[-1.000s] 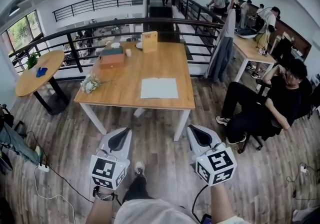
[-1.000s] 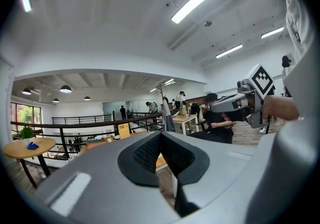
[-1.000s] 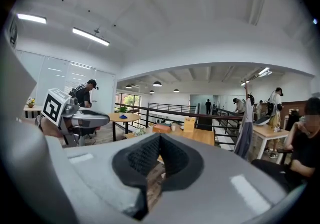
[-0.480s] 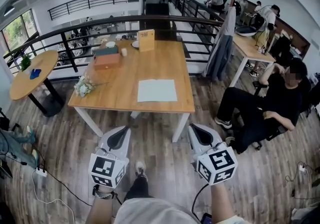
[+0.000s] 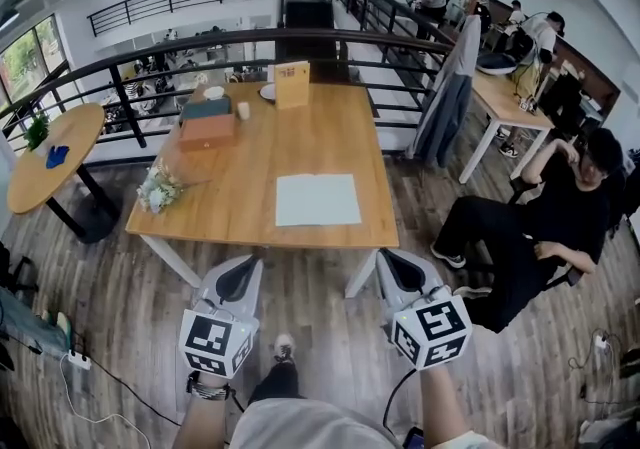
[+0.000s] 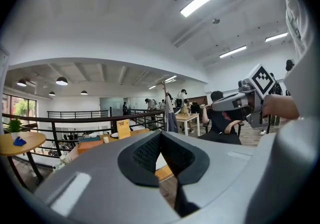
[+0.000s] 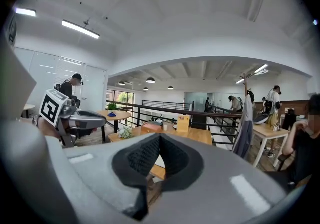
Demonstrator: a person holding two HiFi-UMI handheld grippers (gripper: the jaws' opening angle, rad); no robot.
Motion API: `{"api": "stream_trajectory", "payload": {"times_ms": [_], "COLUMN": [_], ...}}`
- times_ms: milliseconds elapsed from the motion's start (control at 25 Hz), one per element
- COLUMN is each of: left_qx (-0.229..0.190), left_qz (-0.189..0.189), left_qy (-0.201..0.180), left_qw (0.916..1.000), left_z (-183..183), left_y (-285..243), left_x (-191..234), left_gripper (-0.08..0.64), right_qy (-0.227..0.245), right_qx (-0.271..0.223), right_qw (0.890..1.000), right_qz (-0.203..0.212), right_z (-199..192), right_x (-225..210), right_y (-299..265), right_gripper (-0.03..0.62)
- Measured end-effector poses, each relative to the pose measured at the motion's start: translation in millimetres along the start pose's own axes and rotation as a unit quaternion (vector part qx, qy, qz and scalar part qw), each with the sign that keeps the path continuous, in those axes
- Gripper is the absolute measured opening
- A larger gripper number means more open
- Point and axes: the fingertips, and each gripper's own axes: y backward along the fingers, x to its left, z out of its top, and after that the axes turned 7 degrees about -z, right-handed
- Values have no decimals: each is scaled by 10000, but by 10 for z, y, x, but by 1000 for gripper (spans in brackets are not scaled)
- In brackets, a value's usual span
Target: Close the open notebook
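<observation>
Near the centre of the head view, the open notebook lies flat, pages up, on the wooden table, close to its near edge. At the lower middle, the left gripper and right gripper hang over the floor, short of the table, each with jaws clenched together and empty. Toward the table's upper left, a teal box sits stacked on a brown box; their contents do not show. A white cup stands beside them.

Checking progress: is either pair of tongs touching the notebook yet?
No, left tongs and right tongs both hang short of the table bearing the notebook.
</observation>
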Motion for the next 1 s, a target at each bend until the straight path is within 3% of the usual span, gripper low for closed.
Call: {"api": "stream_trajectory", "payload": {"times_ms": [400,1000], "left_qx": [185,437], "left_qz": [-363,-396], "left_qy": [-65,18], "left_qw": [9991,9983], "left_z": [-32,-199], "left_y": [-720,-1355], "left_x": [508,1227], "left_gripper": [8,8], "right_qy": [54,65], "right_qx": [200,427], "right_qw": [9998,9990], "right_qz": [65,96], "right_z": [90,176], "right_x": [-93,-226], "right_y": [-885,-1790], "right_gripper": [2,2]}}
